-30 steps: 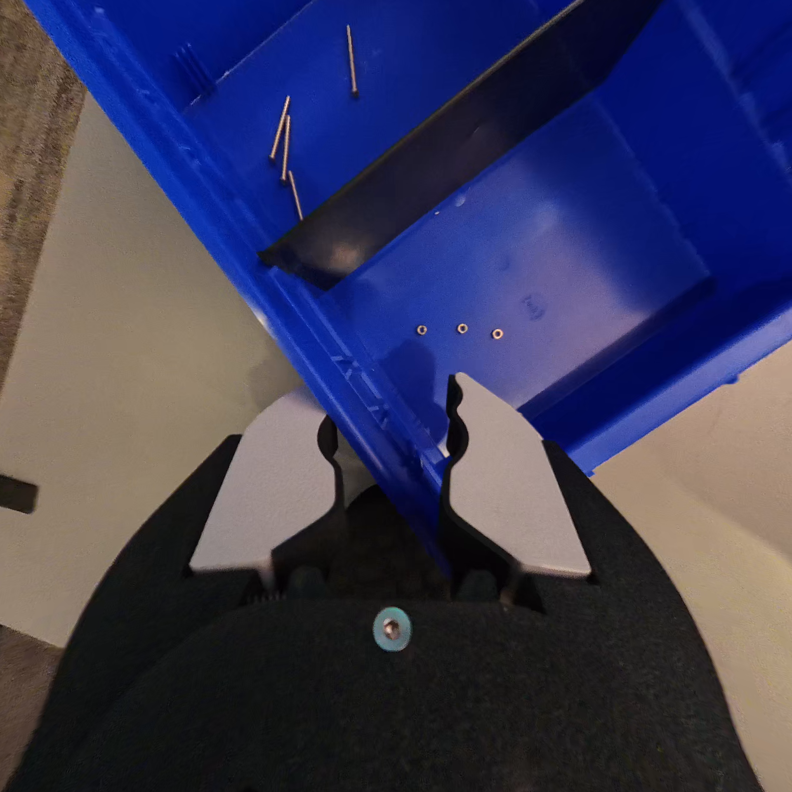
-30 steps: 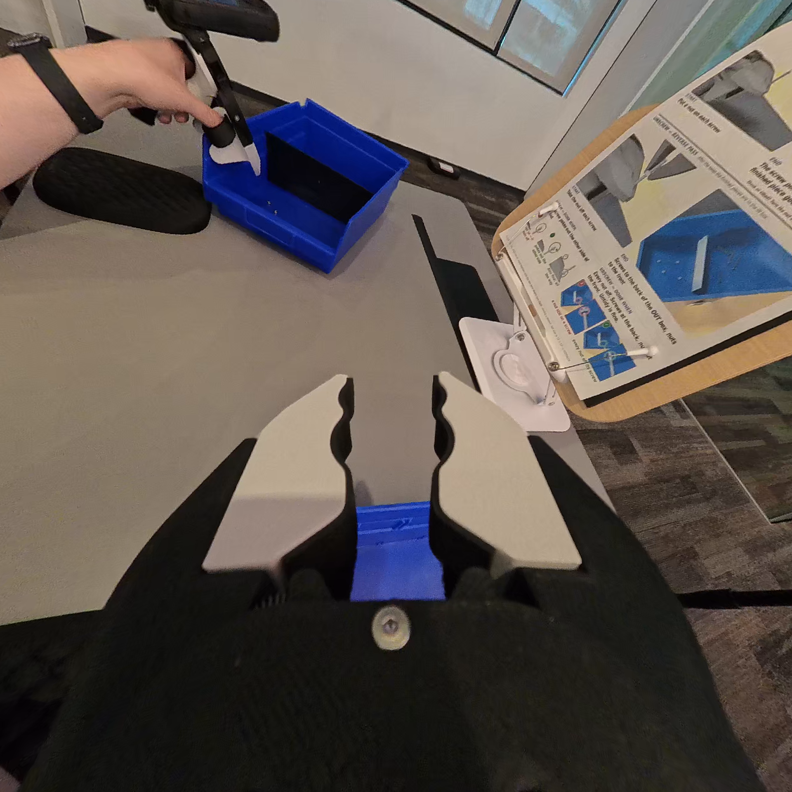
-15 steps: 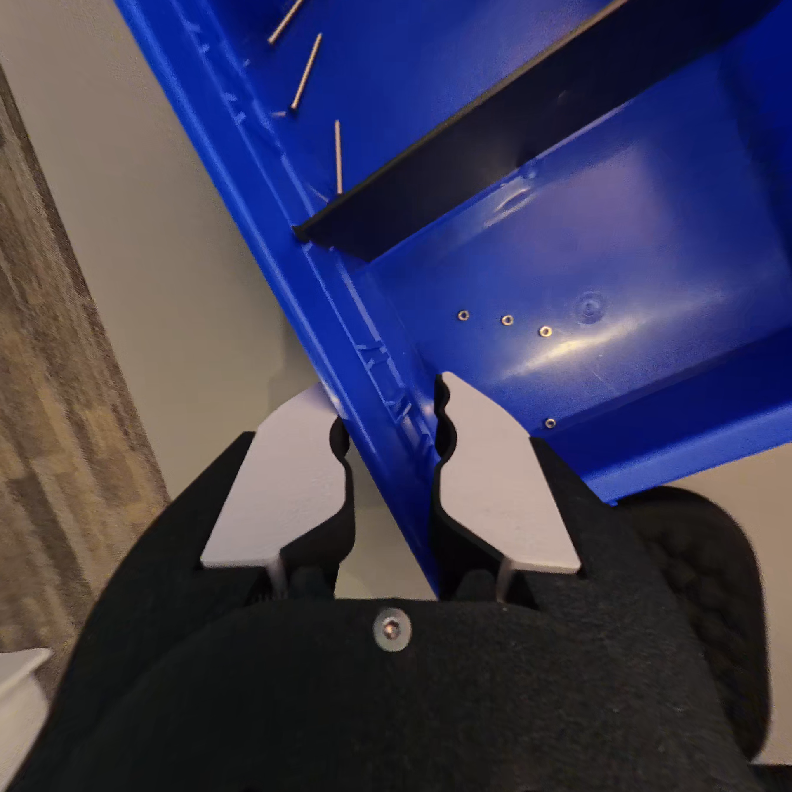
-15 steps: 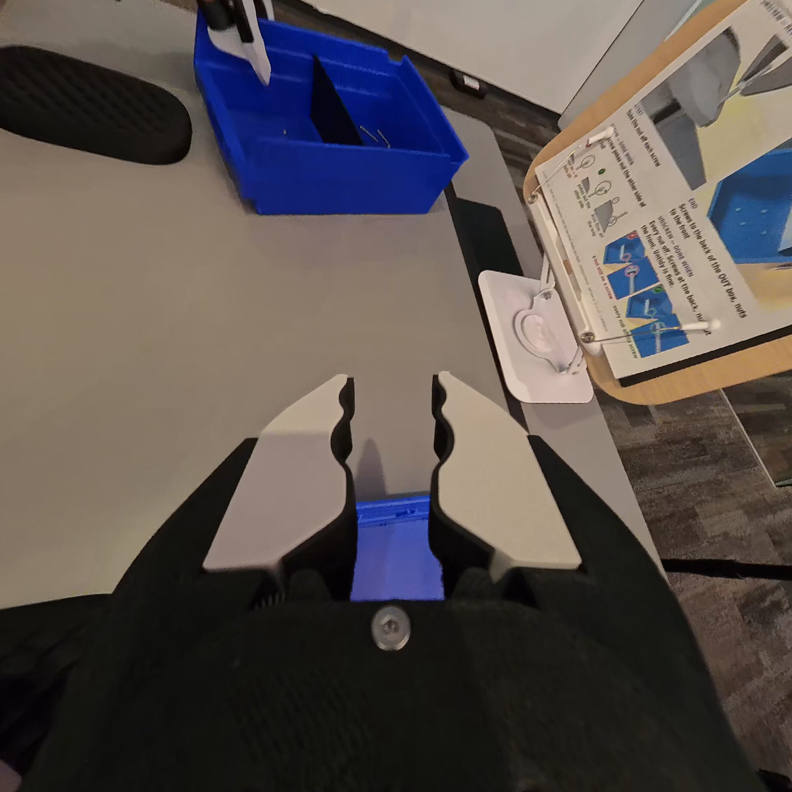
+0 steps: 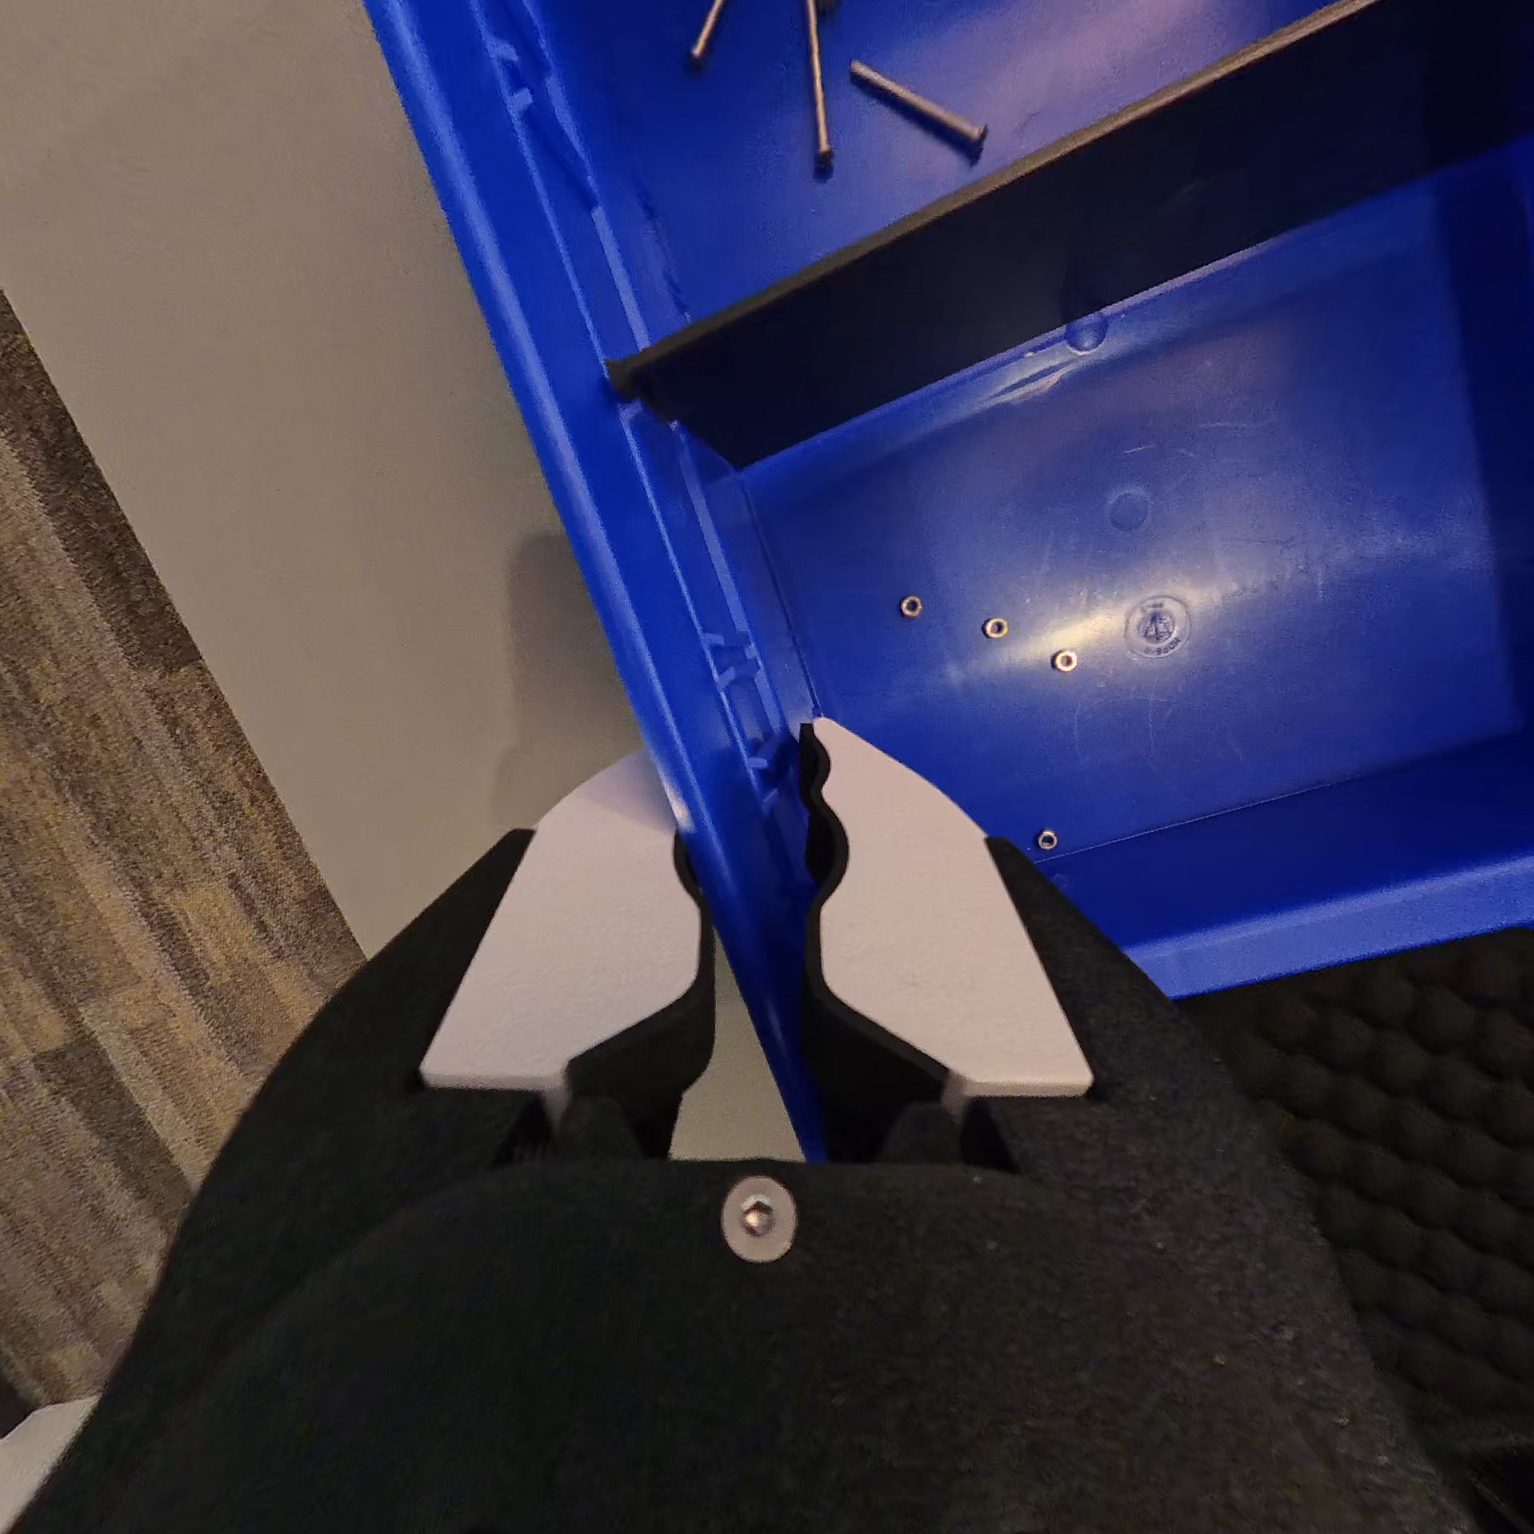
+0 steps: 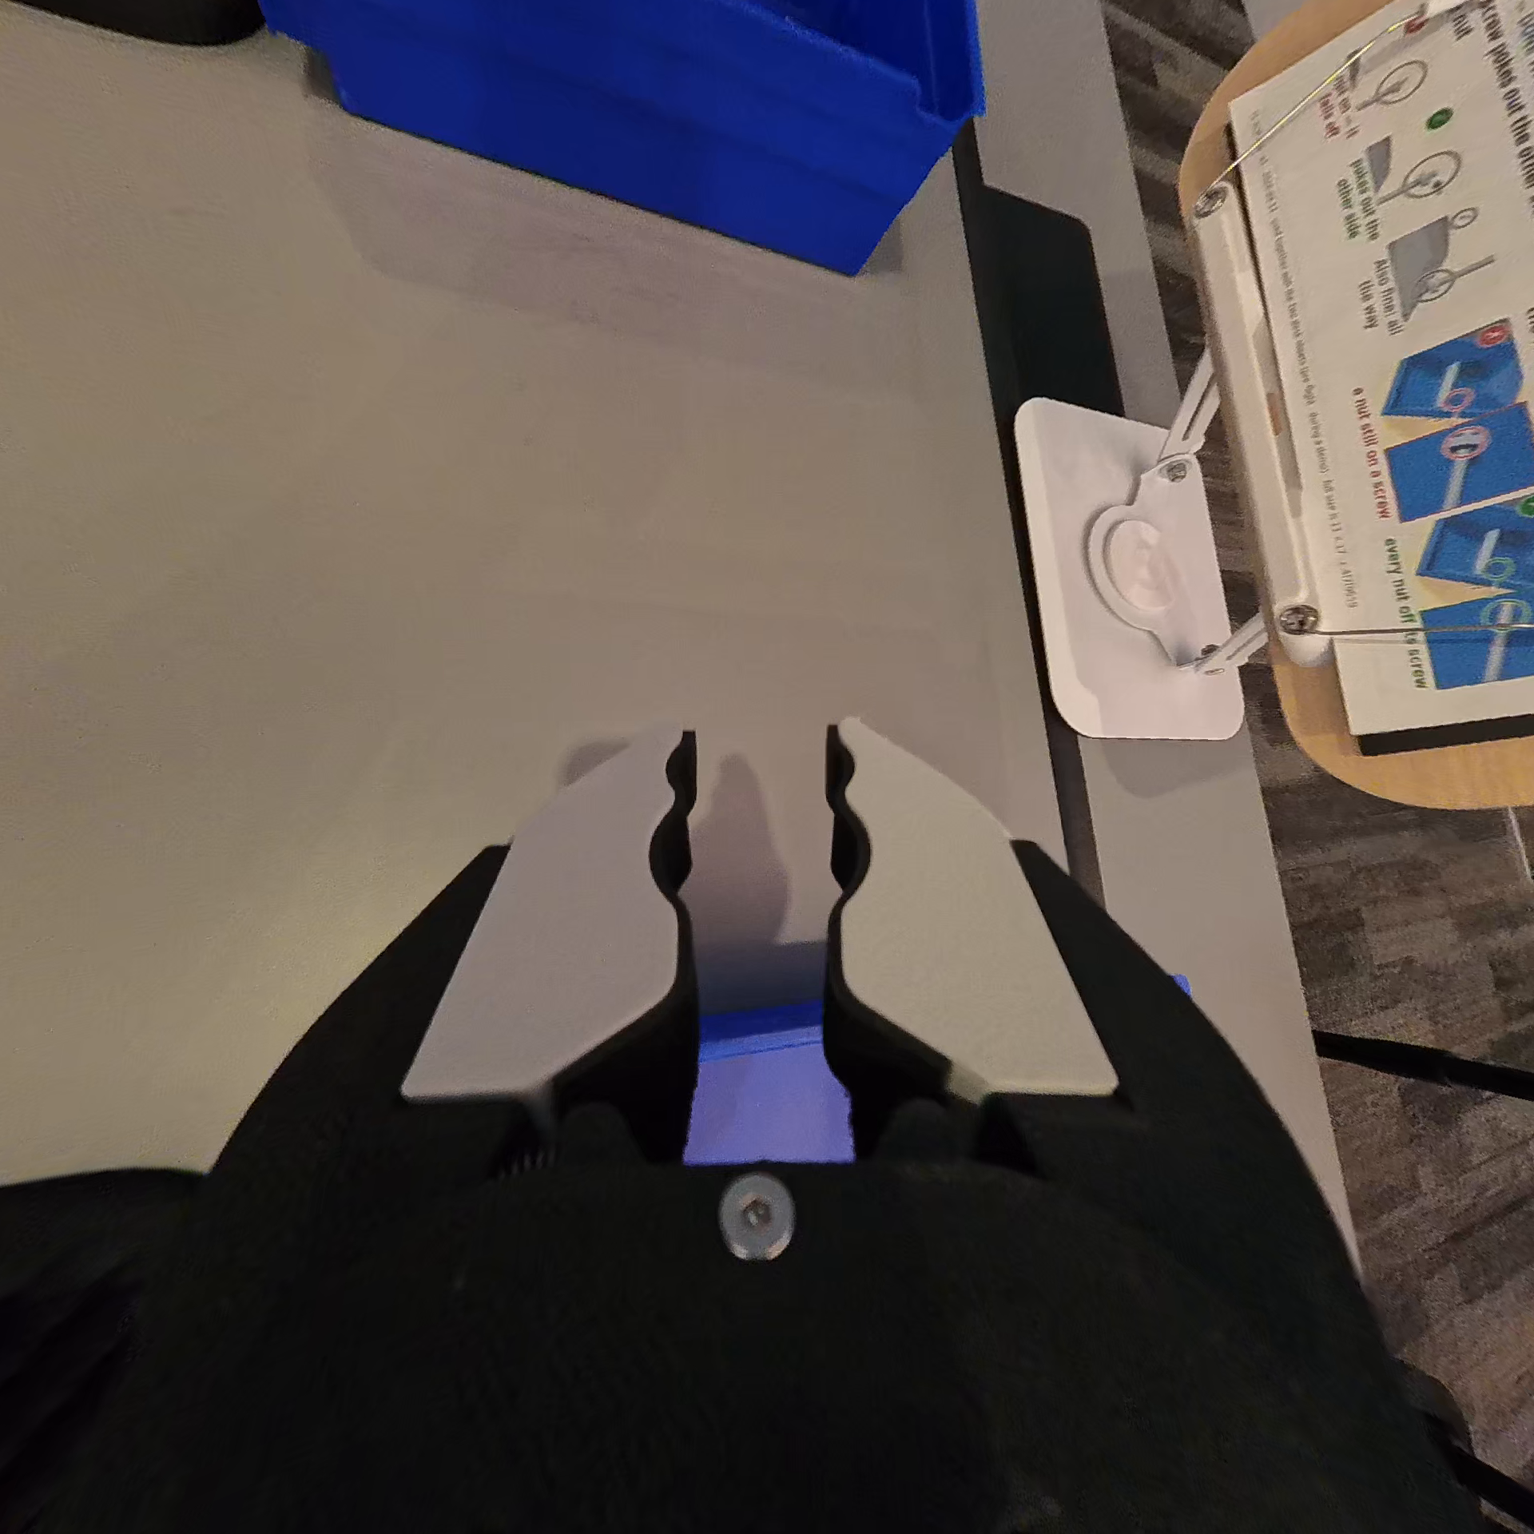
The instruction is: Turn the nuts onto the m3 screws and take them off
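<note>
Four small nuts (image 5: 999, 627) lie on the floor of the near compartment of the blue bin (image 5: 1245, 747), three in a short row near the side wall and one (image 5: 1047, 839) against the bin's near end wall; the screws (image 5: 917, 100) lie loose in the far compartment, beyond the black divider (image 5: 996, 274). The left gripper (image 5: 759, 797) straddles the bin's side wall, one finger outside over the tabletop (image 5: 249, 332) and the other inside, and it appears clamped on that wall, though whether the outer finger truly presses on it is hard to tell. From this claw the row of nuts lies just ahead and to the right, well inside the wall; the screws lie farther ahead, their long axes fanned at different angles across the bin floor. The right gripper (image 6: 759, 818) hangs partly open and empty above the tabletop, with a second blue bin (image 6: 768, 1096) showing beneath it, and the first bin stands well ahead of it at the far edge. By my reckoning the left claw is far nearer the parts yet busy with the bin, so any pick would probably fall to the right one, which must first cross the tabletop.
</note>
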The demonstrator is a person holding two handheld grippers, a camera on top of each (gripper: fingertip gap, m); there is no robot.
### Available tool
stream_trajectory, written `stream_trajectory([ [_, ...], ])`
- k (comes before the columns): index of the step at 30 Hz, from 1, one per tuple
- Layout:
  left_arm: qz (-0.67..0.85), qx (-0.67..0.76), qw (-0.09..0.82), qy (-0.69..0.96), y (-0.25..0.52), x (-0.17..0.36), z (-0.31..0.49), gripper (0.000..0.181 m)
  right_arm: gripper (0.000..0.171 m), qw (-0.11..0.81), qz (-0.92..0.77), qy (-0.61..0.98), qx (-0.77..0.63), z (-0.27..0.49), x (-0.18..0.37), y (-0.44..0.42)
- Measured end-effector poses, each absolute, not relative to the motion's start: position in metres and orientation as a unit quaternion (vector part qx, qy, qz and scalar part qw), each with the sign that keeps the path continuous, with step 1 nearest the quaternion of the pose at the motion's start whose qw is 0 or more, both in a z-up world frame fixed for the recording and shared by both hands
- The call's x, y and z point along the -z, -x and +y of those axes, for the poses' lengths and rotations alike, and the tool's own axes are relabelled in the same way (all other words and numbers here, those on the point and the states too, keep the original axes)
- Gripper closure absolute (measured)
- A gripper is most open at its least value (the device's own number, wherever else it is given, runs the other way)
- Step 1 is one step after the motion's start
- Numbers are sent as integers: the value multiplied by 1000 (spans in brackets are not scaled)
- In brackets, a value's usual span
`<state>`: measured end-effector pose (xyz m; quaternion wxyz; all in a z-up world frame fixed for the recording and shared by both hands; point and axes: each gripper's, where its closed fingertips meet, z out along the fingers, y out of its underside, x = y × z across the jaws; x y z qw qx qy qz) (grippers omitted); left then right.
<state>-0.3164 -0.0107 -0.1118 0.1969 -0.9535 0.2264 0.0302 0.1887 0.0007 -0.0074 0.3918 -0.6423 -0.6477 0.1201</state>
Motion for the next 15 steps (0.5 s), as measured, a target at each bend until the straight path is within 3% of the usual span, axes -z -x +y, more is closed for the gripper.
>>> stream_trajectory([
  [6, 193, 20, 303, 933, 308, 87, -3, 155, 143, 432, -637, 626, -130, 9, -1, -178],
  [15, 179, 140, 608, 760, 261, -56, -18, 137, 143, 519, -599, 589, -157, 13, -37, -167],
])
